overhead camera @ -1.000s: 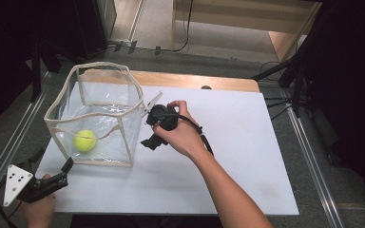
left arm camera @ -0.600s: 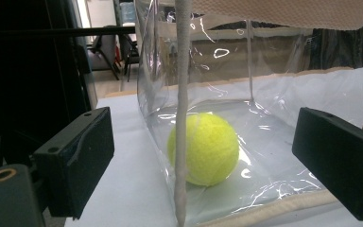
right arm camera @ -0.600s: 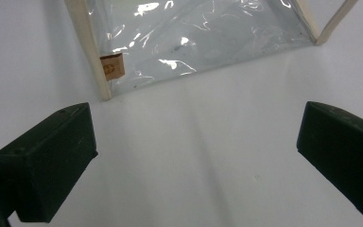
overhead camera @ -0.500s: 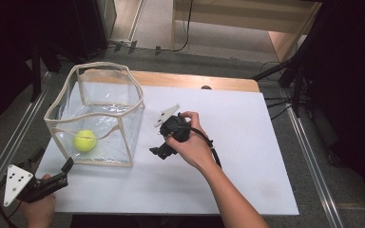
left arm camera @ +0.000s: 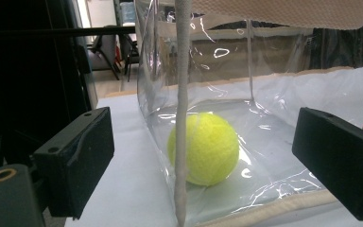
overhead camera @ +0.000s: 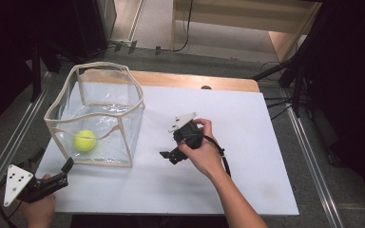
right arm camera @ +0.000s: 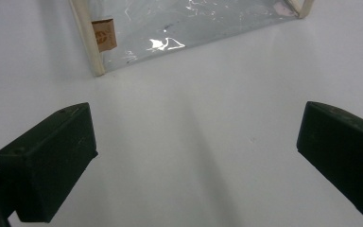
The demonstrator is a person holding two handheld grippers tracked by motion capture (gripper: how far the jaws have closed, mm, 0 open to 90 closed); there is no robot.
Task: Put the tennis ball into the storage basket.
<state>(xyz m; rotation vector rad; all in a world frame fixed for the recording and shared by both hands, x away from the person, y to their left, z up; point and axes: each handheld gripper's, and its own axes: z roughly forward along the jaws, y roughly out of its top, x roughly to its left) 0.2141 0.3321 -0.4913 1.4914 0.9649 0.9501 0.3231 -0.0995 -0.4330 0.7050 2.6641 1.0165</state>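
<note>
A yellow-green ball [overhead camera: 84,140] lies inside a clear box [overhead camera: 123,124] trimmed in cream, left of centre in the high view. The counter [overhead camera: 247,142] is white with a tan wooden strip along its upper edge. Both tongs, left [overhead camera: 67,165] and right [overhead camera: 167,156], are black, each with a pale grey plate.

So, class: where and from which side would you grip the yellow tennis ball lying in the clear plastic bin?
Grip the yellow tennis ball across its middle, coming down through the clear plastic bin's open top. The walls enclose it on every side, and it lies near the front-left corner, so likely keep one jaw clear of that wall.
</note>
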